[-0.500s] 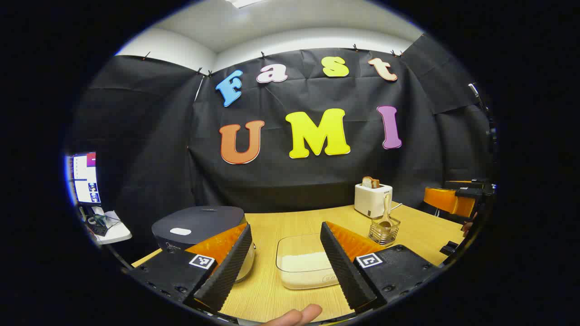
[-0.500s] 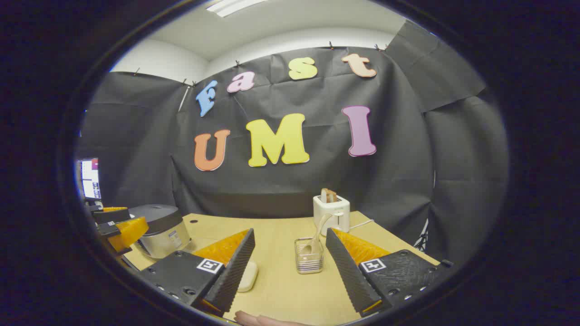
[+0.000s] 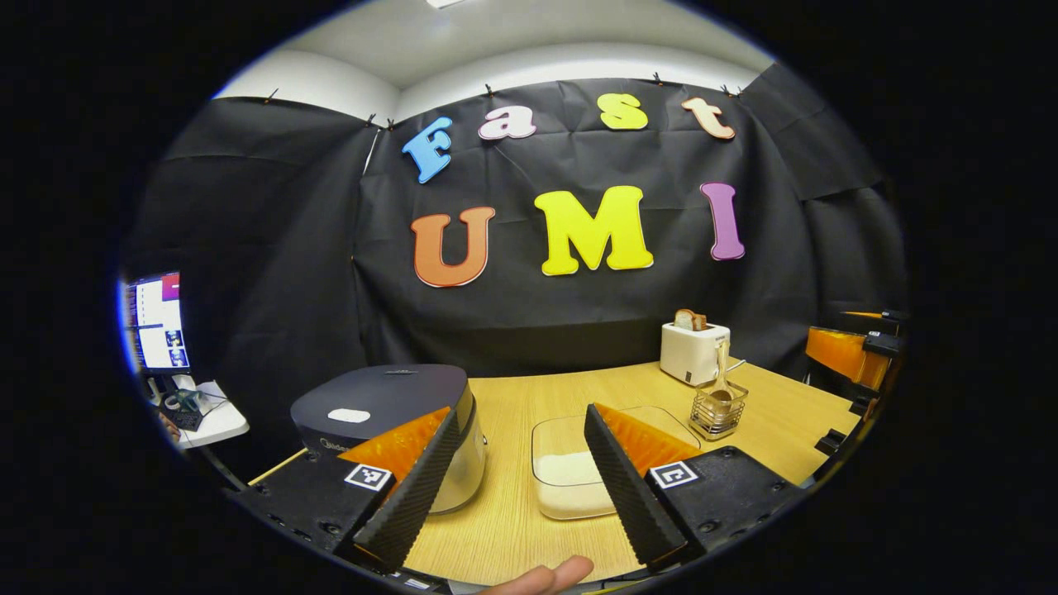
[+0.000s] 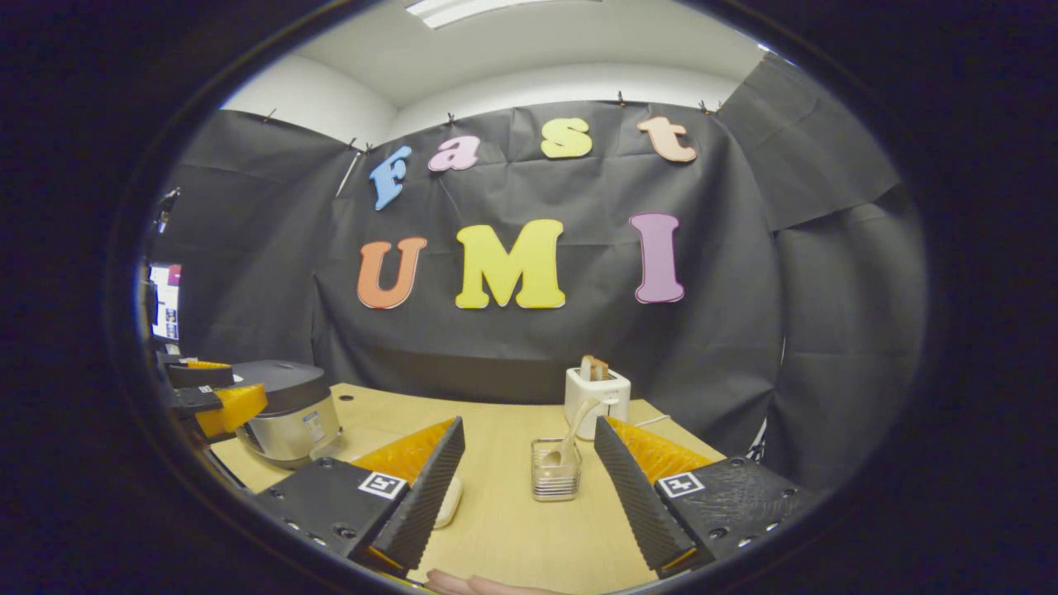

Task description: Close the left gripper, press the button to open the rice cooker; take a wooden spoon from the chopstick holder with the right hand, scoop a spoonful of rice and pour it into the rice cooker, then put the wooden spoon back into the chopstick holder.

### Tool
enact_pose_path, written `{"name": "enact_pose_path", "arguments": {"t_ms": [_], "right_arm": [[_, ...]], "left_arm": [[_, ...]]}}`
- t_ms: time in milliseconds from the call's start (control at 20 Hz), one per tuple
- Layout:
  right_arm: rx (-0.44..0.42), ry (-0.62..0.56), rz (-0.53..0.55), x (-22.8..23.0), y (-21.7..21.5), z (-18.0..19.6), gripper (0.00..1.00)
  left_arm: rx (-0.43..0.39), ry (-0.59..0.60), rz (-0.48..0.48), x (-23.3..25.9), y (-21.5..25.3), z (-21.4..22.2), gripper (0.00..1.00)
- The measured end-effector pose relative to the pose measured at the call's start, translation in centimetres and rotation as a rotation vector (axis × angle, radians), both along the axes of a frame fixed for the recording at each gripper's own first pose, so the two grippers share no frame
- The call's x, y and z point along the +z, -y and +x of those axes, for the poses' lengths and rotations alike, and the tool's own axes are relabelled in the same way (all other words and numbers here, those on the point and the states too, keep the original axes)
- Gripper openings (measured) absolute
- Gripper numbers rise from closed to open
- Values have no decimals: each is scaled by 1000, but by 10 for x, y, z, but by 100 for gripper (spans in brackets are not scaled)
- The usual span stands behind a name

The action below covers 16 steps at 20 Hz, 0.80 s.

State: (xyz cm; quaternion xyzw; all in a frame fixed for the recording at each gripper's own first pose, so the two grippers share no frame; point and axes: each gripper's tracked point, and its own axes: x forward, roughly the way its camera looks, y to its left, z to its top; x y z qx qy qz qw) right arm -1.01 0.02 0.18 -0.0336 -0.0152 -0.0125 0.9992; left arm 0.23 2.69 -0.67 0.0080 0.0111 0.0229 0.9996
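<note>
Change: my left gripper point(image 3: 517, 475) has swung a little towards the dark-lidded, steel-bodied rice cooker point(image 3: 388, 413), which now sits nearer its left finger than half a second ago.
Left tool: jaws wide apart, holding nothing; they must shut before pressing.
Right tool: my right gripper point(image 4: 529, 483) gapes, empty, facing the wire chopstick holder point(image 4: 555, 471) with the pale wooden spoon point(image 4: 570, 438).
Rice: clear rectangular rice dish point(image 3: 570, 467) beside the cooker.
Lid: down.

Pale wood-grain desk point(image 3: 512, 529), matt dark lid over a shiny metal body on the rice cooker point(image 3: 388, 405), wire-mesh chopstick holder point(image 3: 717, 413), ribbed black tool fingers point(image 3: 409, 496).
</note>
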Motion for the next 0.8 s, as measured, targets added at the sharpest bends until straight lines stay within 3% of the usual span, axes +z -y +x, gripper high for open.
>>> {"name": "enact_pose_path", "arguments": {"t_ms": [400, 600, 800], "right_arm": [[2, -23, -37, -8, -3, 4, 94], [-10, 0, -50, -3, 2, 3, 95], [-23, -4, -43, -2, 8, 4, 95]], "left_arm": [[64, 11, -53, 8, -38, -2, 96], [94, -29, -99, 0, -60, 2, 87], [119, -88, -76, -8, -83, 13, 73]]}}
